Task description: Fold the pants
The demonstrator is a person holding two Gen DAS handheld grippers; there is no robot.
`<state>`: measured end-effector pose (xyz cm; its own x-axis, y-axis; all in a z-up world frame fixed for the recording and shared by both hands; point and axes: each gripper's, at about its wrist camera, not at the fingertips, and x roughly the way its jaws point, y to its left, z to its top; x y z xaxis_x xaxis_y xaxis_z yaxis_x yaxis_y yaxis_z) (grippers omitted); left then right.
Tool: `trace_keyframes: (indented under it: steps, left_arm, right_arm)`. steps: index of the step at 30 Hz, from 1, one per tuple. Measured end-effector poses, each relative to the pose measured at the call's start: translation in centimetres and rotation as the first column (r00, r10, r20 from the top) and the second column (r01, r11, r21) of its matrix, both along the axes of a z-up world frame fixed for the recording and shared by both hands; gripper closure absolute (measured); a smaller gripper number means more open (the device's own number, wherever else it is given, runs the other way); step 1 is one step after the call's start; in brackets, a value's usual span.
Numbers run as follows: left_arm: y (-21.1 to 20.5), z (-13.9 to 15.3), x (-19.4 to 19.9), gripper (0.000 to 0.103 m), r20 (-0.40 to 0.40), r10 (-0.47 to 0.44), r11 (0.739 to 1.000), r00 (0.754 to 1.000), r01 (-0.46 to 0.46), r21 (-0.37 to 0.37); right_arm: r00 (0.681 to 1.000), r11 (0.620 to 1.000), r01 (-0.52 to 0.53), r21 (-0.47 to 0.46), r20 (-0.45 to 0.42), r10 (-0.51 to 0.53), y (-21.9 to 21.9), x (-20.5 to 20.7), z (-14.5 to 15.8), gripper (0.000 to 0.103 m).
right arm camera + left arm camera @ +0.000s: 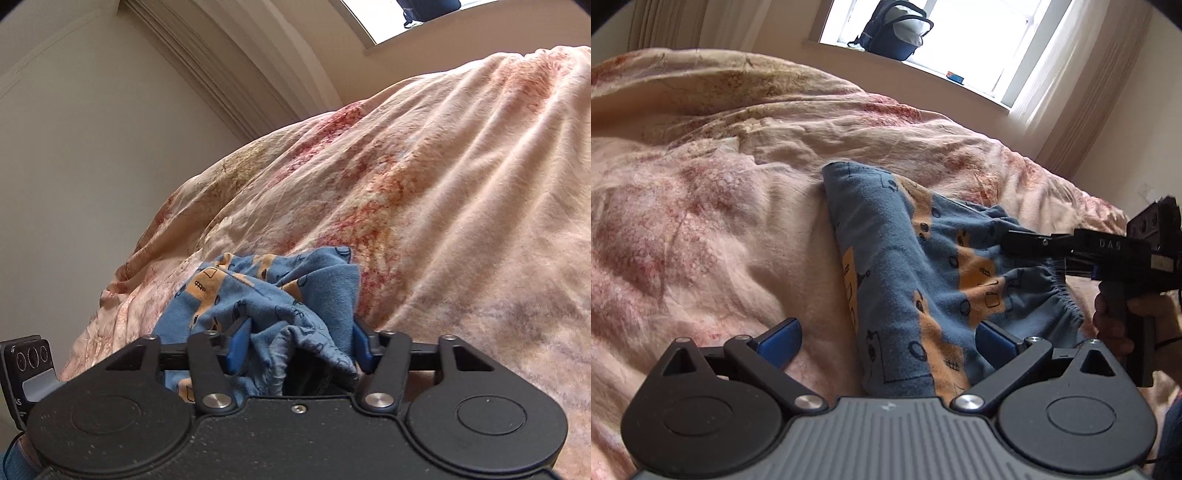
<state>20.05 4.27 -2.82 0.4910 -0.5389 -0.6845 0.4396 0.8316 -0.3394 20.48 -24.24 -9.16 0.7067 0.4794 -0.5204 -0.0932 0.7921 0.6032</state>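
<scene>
The blue pants [923,273] with orange patches and small dark prints lie folded lengthwise on the bed, their gathered waistband at the right. My left gripper [886,339] is open, its blue pads on either side of the near end of the pants. My right gripper [1015,240] reaches in from the right onto the waistband end. In the right wrist view the right gripper [299,343] stands partly closed around a bunched wad of the pants [280,299]; its blue pads [238,343] press the cloth.
A pink floral bedspread [738,192] covers the bed and is rumpled. A window with a dark backpack [894,29] on the sill stands behind. A cream wall and curtain [92,129] lie beyond the bed's edge.
</scene>
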Motion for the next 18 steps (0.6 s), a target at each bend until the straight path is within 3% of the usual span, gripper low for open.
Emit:
trace_keyframes:
  steps: [7,9,14,18]
  left_arm:
    - [0.26,0.62,-0.24,0.031,0.004,0.020,0.999,1.000,-0.020,0.025]
    - [0.19,0.74,-0.34,0.046,-0.007,0.004,1.000,1.000,-0.004,0.007]
    - [0.24,0.73,-0.40,0.055,-0.023,-0.013,1.000,1.000,0.012,-0.012]
    - [0.51,0.60,-0.13,0.057,-0.049,-0.004,0.999,0.999,0.002,-0.039]
  right_arm:
    - [1.000,0.999,0.016,-0.033,0.001,-0.016,0.54,-0.28,0.41,0.052]
    - [1.000,0.999,0.022,-0.034,-0.003,-0.022,0.82,-0.25,0.39,0.053]
    - [1.000,0.999,0.028,-0.032,-0.006,-0.029,0.90,-0.23,0.38,0.052]
    - [1.000,1.000,0.022,0.014,-0.010,-0.022,0.48,-0.03,0.06,0.042]
